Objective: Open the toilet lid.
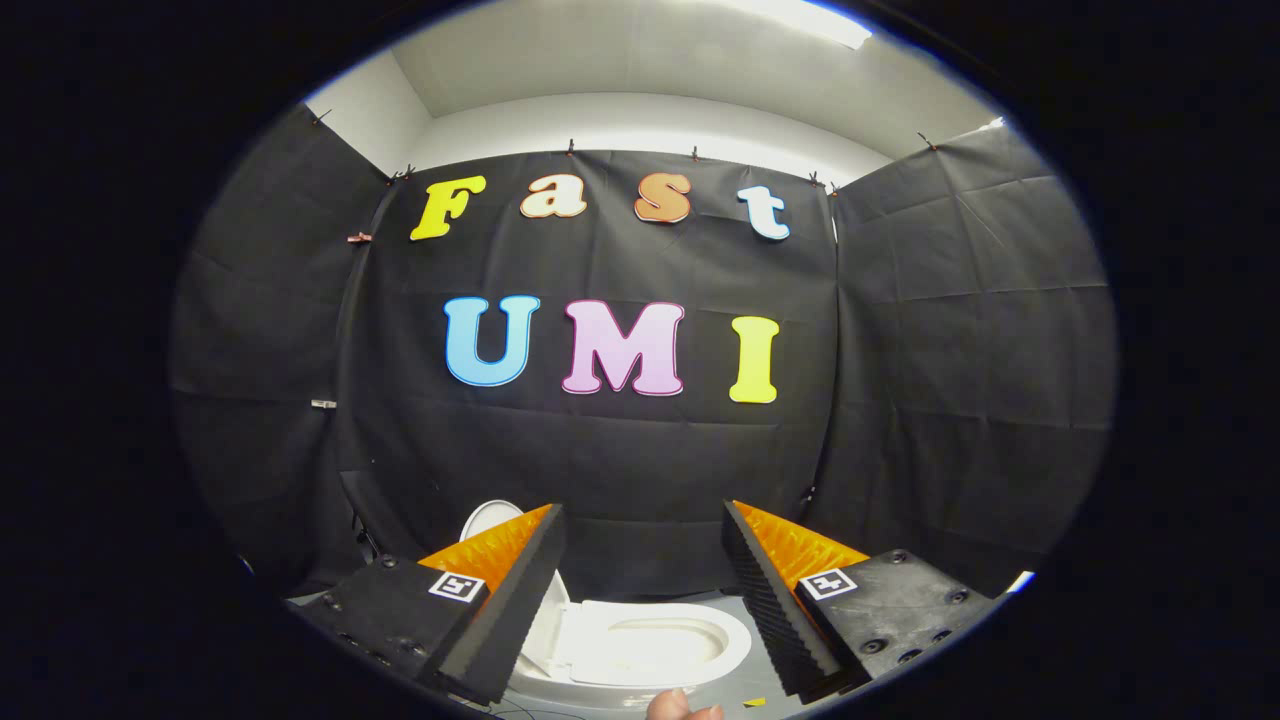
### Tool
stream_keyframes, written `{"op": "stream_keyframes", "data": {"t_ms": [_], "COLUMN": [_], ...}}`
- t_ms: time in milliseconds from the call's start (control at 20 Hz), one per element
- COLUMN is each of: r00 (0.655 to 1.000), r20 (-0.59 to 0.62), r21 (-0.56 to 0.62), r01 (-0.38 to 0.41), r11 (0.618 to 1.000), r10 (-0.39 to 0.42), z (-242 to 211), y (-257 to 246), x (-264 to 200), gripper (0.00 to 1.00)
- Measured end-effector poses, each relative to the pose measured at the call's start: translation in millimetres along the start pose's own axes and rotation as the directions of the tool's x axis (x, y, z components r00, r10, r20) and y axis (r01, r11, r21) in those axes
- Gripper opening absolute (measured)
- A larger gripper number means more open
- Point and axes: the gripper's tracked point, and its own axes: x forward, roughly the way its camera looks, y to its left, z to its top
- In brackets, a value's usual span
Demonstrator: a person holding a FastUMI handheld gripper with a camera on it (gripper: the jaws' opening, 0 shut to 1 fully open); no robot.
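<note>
My gripper (640, 600) hangs with its fingers spread wide apart, holding nothing. The toilet (650, 645) sits on the floor below and between them, its lid (490, 518) apparently already upright behind the left finger. I'd back straight off, careful not to clip that lid.

A grey floor (735, 672) is seen low down, beyond and between the gripper (643, 525) fingers, which are spread wide apart with nothing held. On the floor a white toilet (650, 645) is stood, close to the black cloth wall. Its lid (490, 520) is raised upright at the side of the bowl, partly hidden by one finger, and the seat is left exposed. A small yellow scrap (755, 702) is seen on the floor near the toilet.
</note>
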Motion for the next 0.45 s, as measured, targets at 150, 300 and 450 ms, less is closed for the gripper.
{"op": "stream_keyframes", "data": {"t_ms": [150, 300, 450], "r00": [1.0, 1.0, 1.0], "r20": [0.005, 0.005, 0.0], "r21": [0.002, 0.005, 0.002], "r01": [0.011, 0.021, 0.026], "r11": [1.0, 1.0, 1.0], "r10": [-0.011, -0.021, -0.026], "z": [4, 3, 0], "y": [-10, -16, -19], "x": [-3, -4, -6], "gripper": [0.98, 0.98, 0.98]}}
